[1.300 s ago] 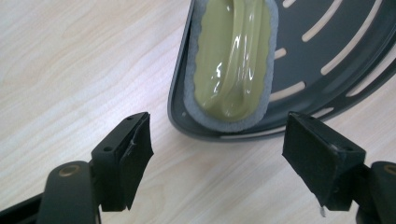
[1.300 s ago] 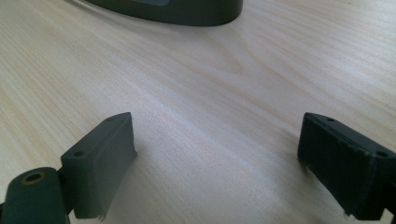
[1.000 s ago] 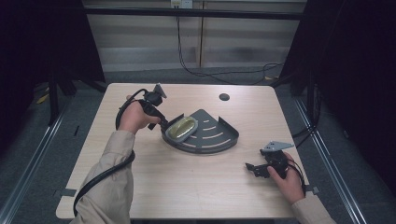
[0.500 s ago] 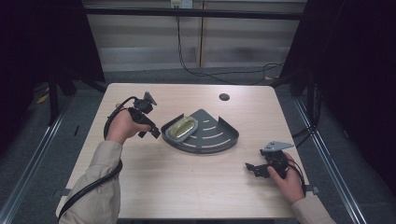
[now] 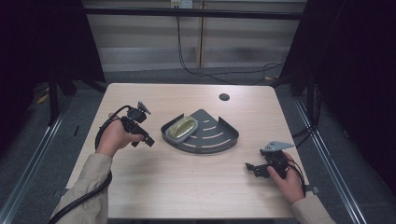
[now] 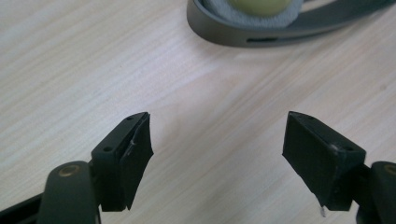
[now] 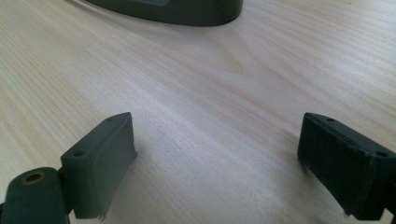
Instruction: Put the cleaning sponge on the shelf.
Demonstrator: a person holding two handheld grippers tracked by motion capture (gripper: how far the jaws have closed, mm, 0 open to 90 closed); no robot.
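Since 1 s ago, left gripper [image 5: 148,141] has pulled back off the tray [image 5: 219,140] toward the person's left & now sits over bare worktop [image 5: 187,182], jaws spread wide w/ nothing between them. Right gripper [image 5: 250,168] hasn't shifted: low at the near right corner, jaws likewise released & empty.

Yellow-green sponge [image 5: 182,128] lies in the tray's left end, on a pale grey pad, long axis slanting from near-left to far-right across the worktop. In the left gripper view the tray wall [image 6: 243,35] & sponge [image 6: 259,5] sit straight ahead & a bit right of the jaws, apart from them. Right gripper view catches just the tray's near rim [image 7: 187,11] farther ahead.

Left hand [image 5: 114,137] is clearly nearer the sponge; right hand [image 5: 289,179] is well apart, w/ the tray's curved side between. Looks like a placement just finished, so any re-grasp would prob fall to the left, closing across the sponge's short width.
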